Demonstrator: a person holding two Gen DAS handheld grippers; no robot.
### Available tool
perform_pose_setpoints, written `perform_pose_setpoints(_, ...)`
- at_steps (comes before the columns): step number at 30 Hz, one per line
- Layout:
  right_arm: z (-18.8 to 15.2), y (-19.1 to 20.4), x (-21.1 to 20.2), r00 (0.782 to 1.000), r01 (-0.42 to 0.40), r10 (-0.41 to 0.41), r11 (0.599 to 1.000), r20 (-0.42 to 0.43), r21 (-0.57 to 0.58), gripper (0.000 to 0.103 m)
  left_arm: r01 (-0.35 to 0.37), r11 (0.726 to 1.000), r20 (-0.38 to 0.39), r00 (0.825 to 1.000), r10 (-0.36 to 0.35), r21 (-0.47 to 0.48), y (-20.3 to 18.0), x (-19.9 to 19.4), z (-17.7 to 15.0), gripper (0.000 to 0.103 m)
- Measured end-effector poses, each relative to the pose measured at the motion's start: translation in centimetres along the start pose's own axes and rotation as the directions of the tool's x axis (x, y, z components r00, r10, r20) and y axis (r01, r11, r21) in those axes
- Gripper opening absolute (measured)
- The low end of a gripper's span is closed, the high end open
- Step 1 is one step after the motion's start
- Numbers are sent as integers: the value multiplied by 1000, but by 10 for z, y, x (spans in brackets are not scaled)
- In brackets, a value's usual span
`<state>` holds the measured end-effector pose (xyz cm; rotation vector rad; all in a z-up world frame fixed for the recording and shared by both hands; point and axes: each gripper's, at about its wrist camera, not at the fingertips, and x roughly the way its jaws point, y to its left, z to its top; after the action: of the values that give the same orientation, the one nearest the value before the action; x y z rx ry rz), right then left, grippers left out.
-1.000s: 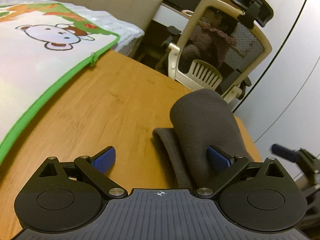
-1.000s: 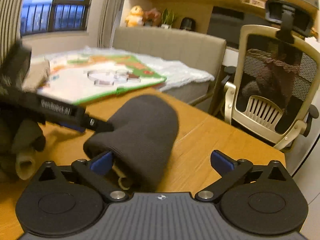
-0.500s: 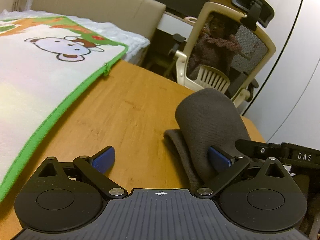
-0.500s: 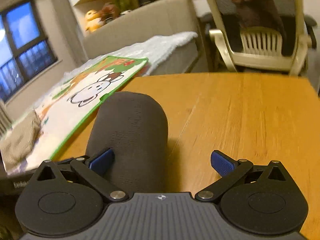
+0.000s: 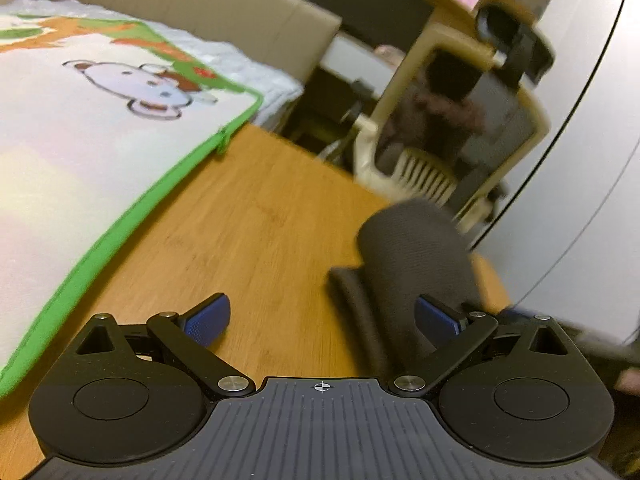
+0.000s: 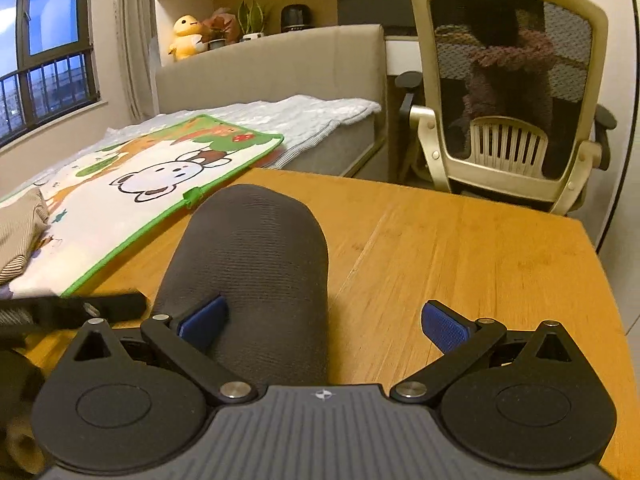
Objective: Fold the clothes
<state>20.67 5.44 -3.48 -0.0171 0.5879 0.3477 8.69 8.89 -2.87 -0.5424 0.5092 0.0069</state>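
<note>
Two grippers: both are showing their blue-padded fingers spread wide, neither one clamping anything.
Left gripper (image 5: 322,320): it is hanging released over the wooden table (image 5: 248,216); its right pad (image 5: 436,316) is overlapping the edge of the dark grey garment (image 5: 412,264), though contact cannot be told through the motion blur.
Right gripper (image 6: 324,322): it is sitting released too, its left pad (image 6: 202,322) lying against the near end of the dark grey garment (image 6: 252,276), its right pad (image 6: 444,326) standing over bare wood.
Dark grey garment: it is lying on the wooden table (image 6: 460,260) as a rounded, folded bundle, just right of the cartoon mat.
Cartoon mat (image 6: 132,200): green-edged, with a white animal printed on it, it is overlapping the table's left edge.
Left wrist view only: a flatter lower layer of the garment (image 5: 348,292) is sticking out to the left under the rounded bundle, and a blurred dark shape is crossing at the right edge beside the garment.
Right wrist view only: a striped beige cloth (image 6: 20,236) is lying on the mat to the left of the garment; a black bar of the other gripper (image 6: 76,310) is reaching in beside the garment's left side; a window (image 6: 44,52) and a yellow plush toy (image 6: 186,36) are showing far behind.
Both views: a mesh-backed office chair (image 6: 512,92) is standing beyond the table's far edge, sharp in the right view and smeared (image 5: 456,128) in the left.
</note>
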Motion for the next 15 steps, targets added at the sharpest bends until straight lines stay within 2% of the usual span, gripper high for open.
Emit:
perform_pose_setpoints(3,-1,3,2,1000,-5,5,1000,-1,28,103,40,997,19,999,-41,61,-13,-5,5,101)
perform_pose_setpoints(6,-1,9,0,1000,-29,29,1000,7,-10,103,13,990,-3,1000,-13,137,-26,4,2,101)
perform_pose_setpoints(9,2,13,-2,999,-35,37,996,16,-76,103,-40,992,-28,999,44,119,-19,14,-1,102)
perform_pose_setpoints(11,11,6,-5,998,-61,63,996,31,-64,103,-101,984,-21,994,105,150,-14,16,-5,102)
perform_pose_setpoints(13,23,-3,-9,994,-93,95,995,51,-25,103,-95,986,-24,995,99,135,-7,17,-7,102)
perform_pose_setpoints(15,40,-7,-1,995,-66,65,998,78,11,103,-92,987,-24,995,96,130,-6,18,-7,102)
